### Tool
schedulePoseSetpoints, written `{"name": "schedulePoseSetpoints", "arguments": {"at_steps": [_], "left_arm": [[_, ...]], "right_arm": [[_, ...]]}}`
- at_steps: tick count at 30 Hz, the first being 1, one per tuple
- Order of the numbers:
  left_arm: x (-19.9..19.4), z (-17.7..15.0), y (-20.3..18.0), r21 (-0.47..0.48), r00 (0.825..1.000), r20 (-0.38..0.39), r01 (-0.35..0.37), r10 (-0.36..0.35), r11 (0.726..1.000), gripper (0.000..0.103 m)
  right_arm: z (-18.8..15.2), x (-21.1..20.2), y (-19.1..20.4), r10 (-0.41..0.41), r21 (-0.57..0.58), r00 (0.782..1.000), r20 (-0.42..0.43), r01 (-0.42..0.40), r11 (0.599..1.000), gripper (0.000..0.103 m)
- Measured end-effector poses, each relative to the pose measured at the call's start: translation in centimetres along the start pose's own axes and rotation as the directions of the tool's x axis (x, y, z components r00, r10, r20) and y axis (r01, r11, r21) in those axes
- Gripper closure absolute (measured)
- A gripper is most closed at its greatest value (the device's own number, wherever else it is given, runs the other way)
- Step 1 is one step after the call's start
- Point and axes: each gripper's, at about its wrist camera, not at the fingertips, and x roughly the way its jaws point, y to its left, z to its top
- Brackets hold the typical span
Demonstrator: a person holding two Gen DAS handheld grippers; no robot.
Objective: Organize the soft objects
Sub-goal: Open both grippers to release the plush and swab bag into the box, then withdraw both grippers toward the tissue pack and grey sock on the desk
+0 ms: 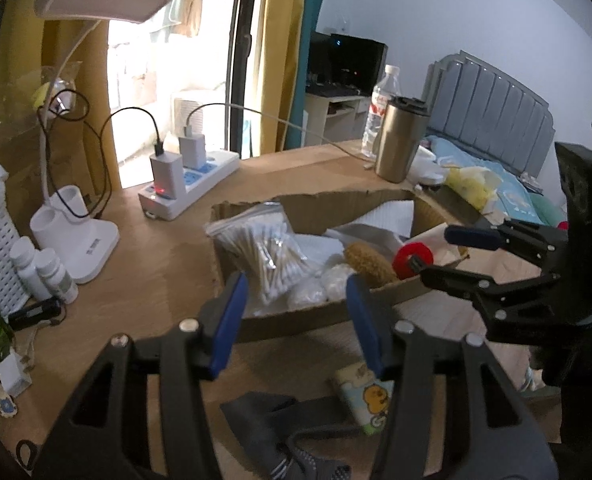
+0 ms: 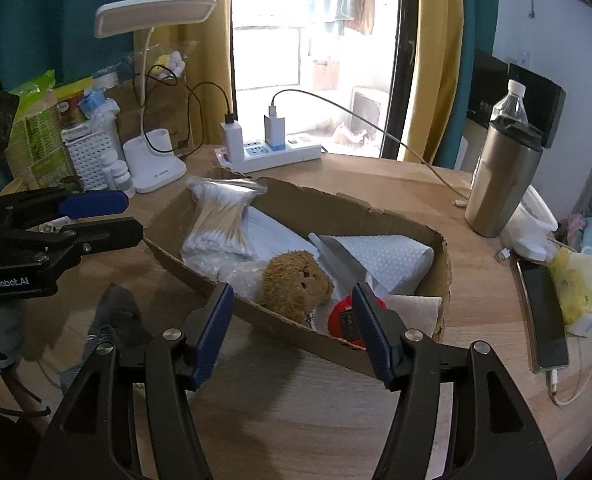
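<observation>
A shallow cardboard box (image 2: 375, 210) on the wooden desk holds a bag of cotton swabs (image 2: 220, 216), a brown plush bear (image 2: 296, 286), a red tape roll (image 2: 345, 316) and white foam sheets (image 2: 379, 256). The box also shows in the left wrist view (image 1: 296, 318). My left gripper (image 1: 296, 292) is open and empty at the box's near wall. A grey sock (image 1: 272, 420) and a tissue pack (image 1: 365, 394) lie on the desk below it. My right gripper (image 2: 292, 304) is open and empty, just before the box, in line with the bear.
A power strip (image 2: 276, 156) with chargers, a desk lamp (image 2: 156, 164) and small bottles (image 2: 118, 174) stand behind the box. A steel tumbler (image 2: 503, 180), a water bottle (image 2: 509, 102), a white cup and a phone (image 2: 543, 316) are at the right.
</observation>
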Motion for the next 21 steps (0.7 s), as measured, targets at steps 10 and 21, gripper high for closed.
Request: {"name": "schedulePoseSetpoints", "arguments": {"at_steps": [10,21], "left_arm": [[-1.9,-1.2,0.2,-0.013,1.0,0.026,-0.013,0.014,1.0,0.047],[-3.6,-3.0,0.7,-0.035,0.999,0.039,-0.024,0.025,0.999,0.035]], "right_arm": [[-0.5,-1.1,1.5,-0.005,-0.019,1.0,0.01,0.005,1.0,0.034],[-1.2,-1.6,3.3,0.002,-0.032,1.0,0.007,-0.002,0.999,0.032]]}}
